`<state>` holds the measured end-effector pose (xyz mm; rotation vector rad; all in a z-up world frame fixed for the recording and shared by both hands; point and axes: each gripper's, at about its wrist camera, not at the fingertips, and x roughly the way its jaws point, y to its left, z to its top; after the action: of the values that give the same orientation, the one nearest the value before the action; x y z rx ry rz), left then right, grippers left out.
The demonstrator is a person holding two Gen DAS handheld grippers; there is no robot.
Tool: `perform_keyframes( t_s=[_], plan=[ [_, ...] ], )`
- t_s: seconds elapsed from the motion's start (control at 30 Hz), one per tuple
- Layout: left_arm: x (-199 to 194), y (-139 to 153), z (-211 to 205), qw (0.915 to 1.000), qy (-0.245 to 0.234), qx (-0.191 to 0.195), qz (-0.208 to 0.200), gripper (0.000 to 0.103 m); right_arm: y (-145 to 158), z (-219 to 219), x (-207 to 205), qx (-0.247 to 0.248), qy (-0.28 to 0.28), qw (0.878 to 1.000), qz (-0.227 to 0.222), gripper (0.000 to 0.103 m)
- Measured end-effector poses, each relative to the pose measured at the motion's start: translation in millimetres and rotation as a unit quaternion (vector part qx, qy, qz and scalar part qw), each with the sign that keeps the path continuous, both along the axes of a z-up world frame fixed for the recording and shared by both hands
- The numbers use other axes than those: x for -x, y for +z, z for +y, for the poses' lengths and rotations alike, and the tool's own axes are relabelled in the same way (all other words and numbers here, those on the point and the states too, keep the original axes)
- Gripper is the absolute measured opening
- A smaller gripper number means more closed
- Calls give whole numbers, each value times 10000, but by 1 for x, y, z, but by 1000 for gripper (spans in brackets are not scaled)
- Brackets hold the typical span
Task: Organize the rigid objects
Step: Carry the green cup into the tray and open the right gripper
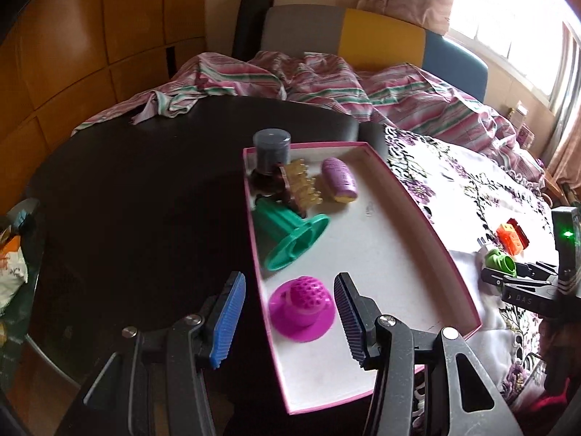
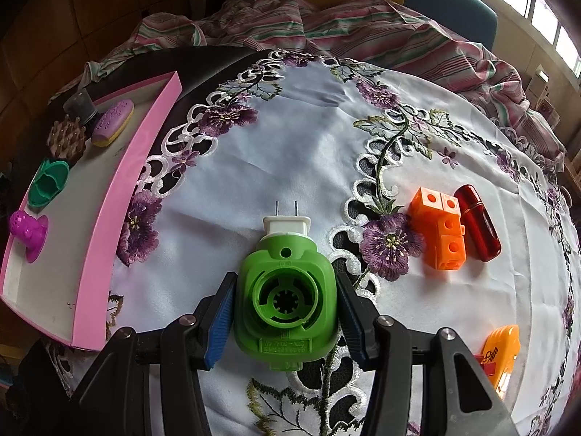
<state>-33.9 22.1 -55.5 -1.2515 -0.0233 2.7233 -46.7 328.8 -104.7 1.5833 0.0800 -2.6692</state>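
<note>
While your right gripper pinches the green plastic plug-in device between its ribbed pads over the embroidered tablecloth, only that view shows the orange cube blocks and glossy red capsule lying just beside each other. Your left gripper hangs spread and empty above the pink-rimmed tray, straddling the knobbly magenta piece inside.

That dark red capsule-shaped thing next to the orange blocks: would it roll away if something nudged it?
Probably, sideways. The dark red capsule lies on its side with a round, glossy body, so it looks hard and rather slippery. The orange blocks beside it would likely stop it on that side, and the embroidered cloth may slow it.
</note>
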Motion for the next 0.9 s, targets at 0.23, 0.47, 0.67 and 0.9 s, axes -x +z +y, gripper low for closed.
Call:
perform_keyframes(
  t_s=[0.23, 0.47, 0.67, 0.9],
  plan=[
    [-3, -1, -20, 9998, 154, -93, -42, 52, 7, -4, 1, -34, -86, 10000, -4, 52],
    [-4, -2, -32, 9996, 228, -177, -58, 52, 45, -33, 2, 251, 111, 9988, 414, 52],
    [-5, -4, -36, 9993, 276, -225, -83, 52, 72, -82, 5, 582, 648, 9940, 666, 52],
    [-6, -4, -44, 9989, 369, -274, -55, 52, 66, -140, 24, 813, 1128, 9890, 498, 53]
  ],
)
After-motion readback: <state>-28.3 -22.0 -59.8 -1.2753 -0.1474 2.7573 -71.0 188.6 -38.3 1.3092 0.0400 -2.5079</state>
